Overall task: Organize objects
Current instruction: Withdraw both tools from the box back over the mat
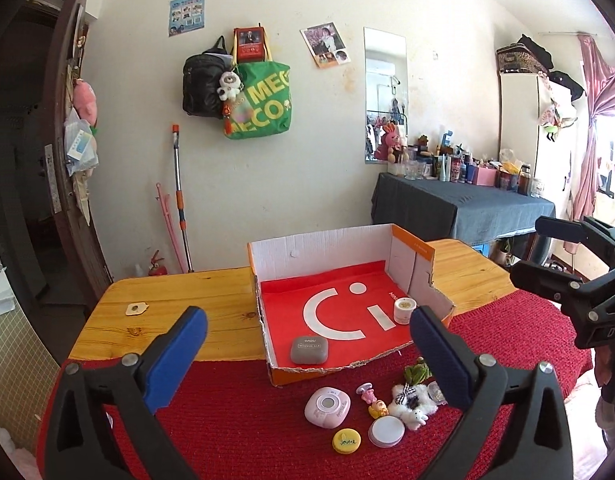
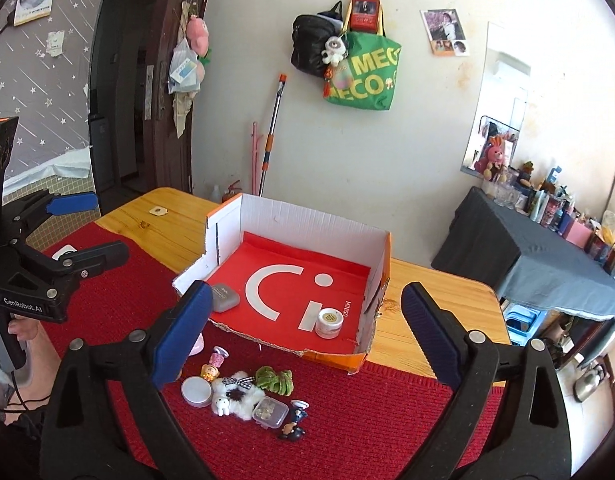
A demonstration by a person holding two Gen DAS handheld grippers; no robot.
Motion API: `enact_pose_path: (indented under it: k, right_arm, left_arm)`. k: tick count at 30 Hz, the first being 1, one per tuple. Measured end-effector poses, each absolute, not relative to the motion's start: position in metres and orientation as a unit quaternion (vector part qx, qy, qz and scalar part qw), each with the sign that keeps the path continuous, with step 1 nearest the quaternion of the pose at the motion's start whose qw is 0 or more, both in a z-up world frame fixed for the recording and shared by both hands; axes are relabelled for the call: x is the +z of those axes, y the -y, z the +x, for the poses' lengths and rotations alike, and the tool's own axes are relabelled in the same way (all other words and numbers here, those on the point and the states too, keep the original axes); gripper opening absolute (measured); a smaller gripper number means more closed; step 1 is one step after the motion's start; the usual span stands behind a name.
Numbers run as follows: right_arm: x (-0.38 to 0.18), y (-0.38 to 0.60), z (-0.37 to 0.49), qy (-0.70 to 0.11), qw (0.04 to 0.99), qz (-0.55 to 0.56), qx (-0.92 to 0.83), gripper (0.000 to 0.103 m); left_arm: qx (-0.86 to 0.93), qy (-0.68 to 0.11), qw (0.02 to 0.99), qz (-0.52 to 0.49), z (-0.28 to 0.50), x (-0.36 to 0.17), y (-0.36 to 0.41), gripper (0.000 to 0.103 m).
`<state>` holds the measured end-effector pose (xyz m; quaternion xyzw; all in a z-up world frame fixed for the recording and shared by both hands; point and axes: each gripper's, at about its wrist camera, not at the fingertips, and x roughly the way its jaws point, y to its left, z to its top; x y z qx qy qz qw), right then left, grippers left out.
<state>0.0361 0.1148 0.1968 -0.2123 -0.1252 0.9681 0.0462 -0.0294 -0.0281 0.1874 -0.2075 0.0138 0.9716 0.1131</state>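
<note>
Cardboard box (image 1: 331, 248) front wall torn low; both jaws wide.

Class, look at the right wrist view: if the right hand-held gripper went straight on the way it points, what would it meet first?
Probably the open orange-and-white cardboard box, around its red lining near the small white round jar; depth is unclear.

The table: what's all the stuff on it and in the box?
cardboard box: 1, white and orange, on the wooden table
grey case: 1, in box
small jar: 1, white, in box
pink gadget: 1, on red mat
yellow disc: 1, on mat
round tin: 1, white, on mat
fluffy toy: 1, white, on mat
green scrunchie: 1, on mat
clear case: 1, on mat
left gripper: open
right gripper: open
</note>
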Motion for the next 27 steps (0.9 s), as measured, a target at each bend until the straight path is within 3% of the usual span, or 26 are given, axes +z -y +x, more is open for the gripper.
enact_pose_path:
  k: [15,27]
  right_arm:
    - [0.137,-0.111,0.074,0.074,0.107,-0.181,0.975,0.102]
    - [0.076,-0.124,0.075,0.047,0.144,-0.225,0.962,0.102]
  left_arm:
    - [0.977,0.015,0.071,-0.201,0.017,0.134,0.014,0.103]
    - [0.959,0.031,0.056,-0.277,0.010,0.068,0.005,0.103]
